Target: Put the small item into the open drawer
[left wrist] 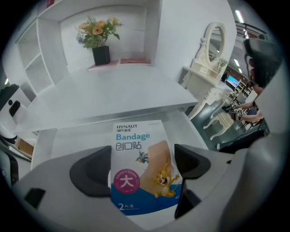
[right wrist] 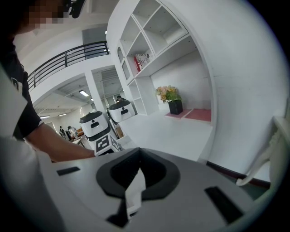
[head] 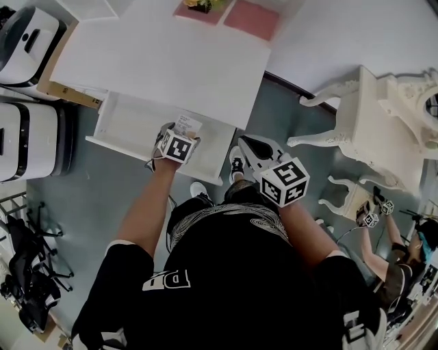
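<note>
My left gripper (head: 179, 135) is shut on a small white and blue bandage box (head: 187, 125), held over the right part of the open white drawer (head: 130, 119) under the desk top (head: 164, 58). In the left gripper view the box (left wrist: 136, 140) sits between both dark fingers (left wrist: 93, 170), printed face up, with the drawer floor (left wrist: 72, 136) behind it. My right gripper (head: 246, 142) is shut and hangs over the grey floor, just right of the drawer's front corner. In the right gripper view its jaws (right wrist: 138, 156) meet with only a thin white sliver showing between them.
A white ornate dressing table (head: 390, 96) and stool (head: 349, 198) stand to the right. Two white robots (head: 27, 41) are on the left beside the desk. A flower pot (left wrist: 100, 52) and pink mats (head: 252, 17) sit at the desk's back. Another person (head: 400, 263) works at lower right.
</note>
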